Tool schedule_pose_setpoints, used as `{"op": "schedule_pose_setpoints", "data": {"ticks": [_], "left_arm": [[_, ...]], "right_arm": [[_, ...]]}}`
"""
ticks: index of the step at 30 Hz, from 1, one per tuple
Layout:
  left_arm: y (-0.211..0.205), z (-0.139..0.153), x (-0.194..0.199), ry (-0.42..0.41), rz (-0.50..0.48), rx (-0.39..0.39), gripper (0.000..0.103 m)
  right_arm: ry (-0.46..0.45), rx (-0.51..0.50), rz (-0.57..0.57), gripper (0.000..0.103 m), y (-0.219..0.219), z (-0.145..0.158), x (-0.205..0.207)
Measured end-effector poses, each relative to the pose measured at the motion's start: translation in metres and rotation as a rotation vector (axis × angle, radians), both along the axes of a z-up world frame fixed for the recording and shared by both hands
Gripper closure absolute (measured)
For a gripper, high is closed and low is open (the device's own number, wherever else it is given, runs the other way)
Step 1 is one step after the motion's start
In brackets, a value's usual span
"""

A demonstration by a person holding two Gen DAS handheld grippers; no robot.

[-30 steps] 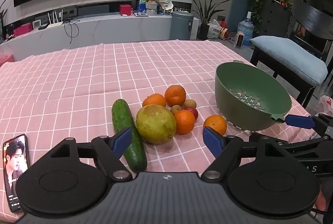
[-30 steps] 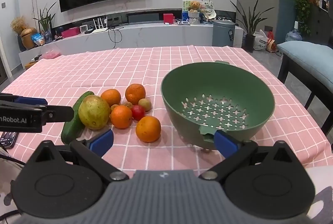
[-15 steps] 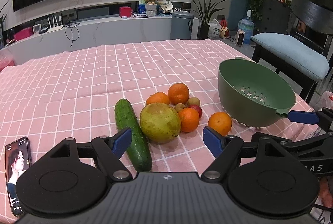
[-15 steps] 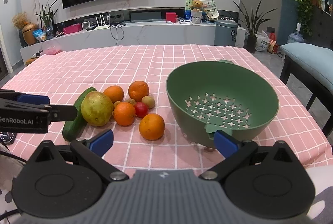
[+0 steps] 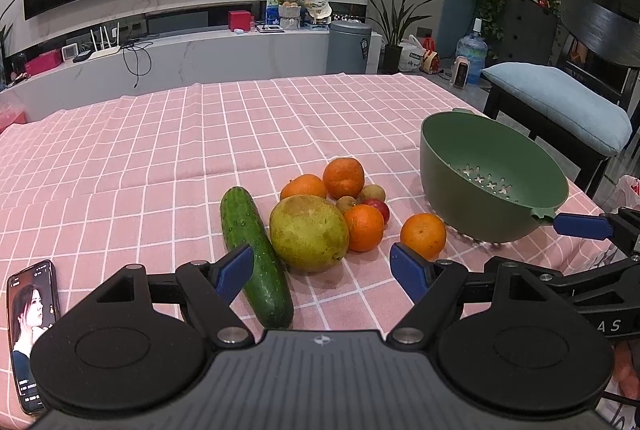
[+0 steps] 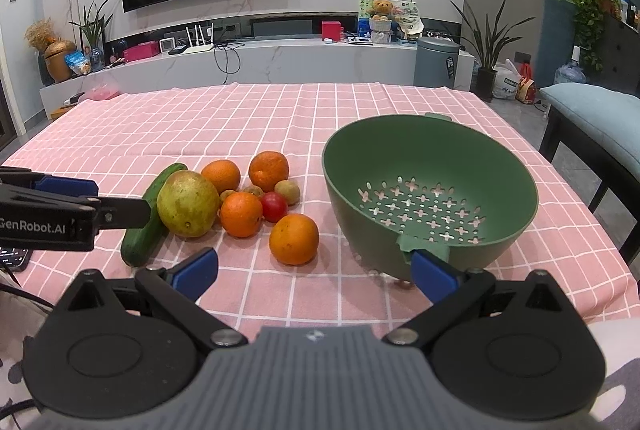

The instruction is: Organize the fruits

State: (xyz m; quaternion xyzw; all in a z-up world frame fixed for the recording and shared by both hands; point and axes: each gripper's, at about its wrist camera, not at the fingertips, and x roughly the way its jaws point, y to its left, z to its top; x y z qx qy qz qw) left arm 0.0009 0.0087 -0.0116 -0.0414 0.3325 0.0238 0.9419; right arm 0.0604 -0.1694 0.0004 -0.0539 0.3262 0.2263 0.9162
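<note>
From the left wrist, the left claw (image 5: 322, 266) hovers with its blue fingers spread wide and holding nothing, low over a counter (image 5: 160, 150) dressed in pink check cloth. Directly ahead, just beyond the fingertips, lies a large green-yellow pomelo-like fruit (image 5: 308, 232), with a cucumber (image 5: 256, 250) touching its left side; the cucumber's long axis runs away from the camera, near end almost under the left finger, far end pointing toward the back of the counter. Oranges and small fruits cluster behind the big fruit, and one lone orange (image 5: 423, 235) sits to the right, just beside the right finger and near the green colander (image 5: 492, 182), which is empty. A phone (image 5: 30, 326) lies at the counter's near left edge. From the right wrist, the right claw (image 6: 314, 270) is likewise spread wide and empty, and the lone orange (image 6: 294, 238) lies straight ahead between its fingers, apart from the pile, with the colander (image 6: 428, 190) immediately to its right, its near lip by the right fingertip. The left claw (image 6: 120, 208) reaches in from the left toward the cucumber (image 6: 150, 218). By this layout the right claw appears the nearer one to the lone orange, and the colander the likely destination, a short move rightward.
</note>
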Motion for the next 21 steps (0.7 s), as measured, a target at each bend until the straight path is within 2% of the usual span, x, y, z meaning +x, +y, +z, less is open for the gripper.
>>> {"op": "schedule_pose_setpoints", "data": {"ticks": [21], "left_arm": [[-0.0001, -0.0005, -0.0004, 0.002, 0.0, 0.001, 0.012]], "right_arm": [[0.0, -0.001, 0.0, 0.004, 0.0, -0.0001, 0.0]]}}
